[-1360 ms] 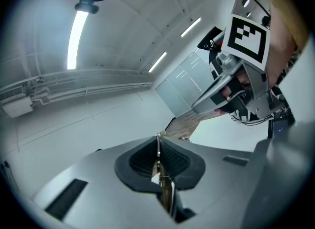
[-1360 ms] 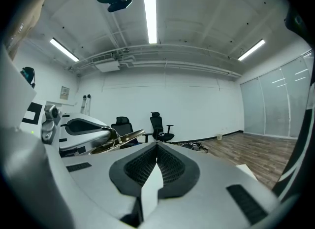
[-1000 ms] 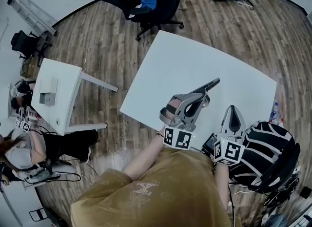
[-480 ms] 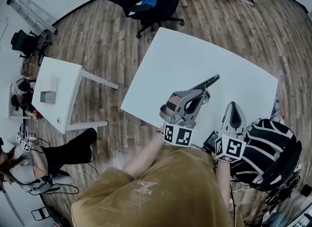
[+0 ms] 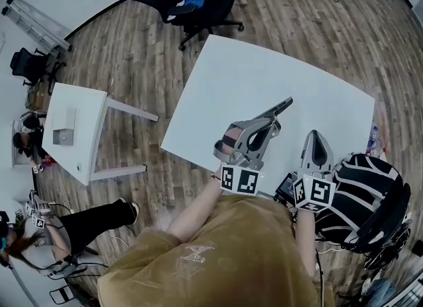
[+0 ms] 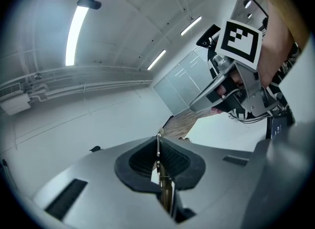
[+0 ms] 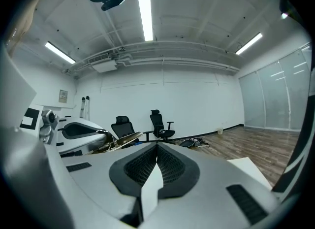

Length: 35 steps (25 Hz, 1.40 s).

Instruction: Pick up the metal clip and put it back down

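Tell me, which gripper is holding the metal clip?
The left gripper: its jaws pinch the thin metal clip. The right gripper is shut with nothing between its jaws.

I see only a thin edge of the metal clip (image 6: 165, 190); the pads (image 6: 177, 161) of the left gripper (image 6: 158, 137) hide the rest. In the head view it's too small to find. The person (image 5: 99, 214) at lower left is cut off by the frame edge.

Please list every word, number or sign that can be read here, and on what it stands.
No text here can be read.
Left cube, right cube: square codes only, no letters.
Shirt: pale emblem, too blurred.
Wall notice: too small.
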Tool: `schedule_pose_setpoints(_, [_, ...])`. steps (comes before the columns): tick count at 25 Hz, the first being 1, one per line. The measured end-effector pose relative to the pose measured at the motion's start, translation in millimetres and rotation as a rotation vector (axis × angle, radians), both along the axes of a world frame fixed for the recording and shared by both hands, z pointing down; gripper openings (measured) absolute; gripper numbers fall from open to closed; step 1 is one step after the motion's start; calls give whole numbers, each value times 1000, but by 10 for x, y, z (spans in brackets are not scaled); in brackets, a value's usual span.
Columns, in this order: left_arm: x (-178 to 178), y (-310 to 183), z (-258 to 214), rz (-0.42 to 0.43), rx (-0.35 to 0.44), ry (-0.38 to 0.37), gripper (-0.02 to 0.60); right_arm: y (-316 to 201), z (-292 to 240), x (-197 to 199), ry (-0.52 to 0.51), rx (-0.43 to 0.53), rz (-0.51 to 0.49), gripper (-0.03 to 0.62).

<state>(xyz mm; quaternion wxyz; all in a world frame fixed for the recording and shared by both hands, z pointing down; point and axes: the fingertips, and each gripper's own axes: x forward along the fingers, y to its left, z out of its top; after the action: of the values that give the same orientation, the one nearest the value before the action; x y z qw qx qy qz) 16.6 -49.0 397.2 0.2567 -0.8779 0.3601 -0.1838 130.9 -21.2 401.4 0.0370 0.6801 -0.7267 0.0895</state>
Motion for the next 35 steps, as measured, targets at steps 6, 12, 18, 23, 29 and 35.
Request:
schedule_pose_setpoints(6, [-7,-1,76,0,-10,-22,11,-18,67,-40,-15,-15,-5,8])
schedule_pose_setpoints(12, [-13,2,210,-7,-28,-45,11,-79,168,-6,-24,-37,-8,8])
schedule_pose_setpoints(18, [-7,-14,334,-6,-52,-67,11,-72,297,2,-31,-67,-8,8])
schedule_pose_setpoints(23, [-20,-33,427,-9,-64,-82,11,-69,389,-7,-36,-88,-9,8])
schedule_pose_setpoints(29, [14,-52,562,-1,-80,-105,11,-67,514,43,-46,-115,4,8])
schedule_pose_setpoints(35, [6,-54,759,4,-112,-138,11,-46,649,83,-51,-152,16,8])
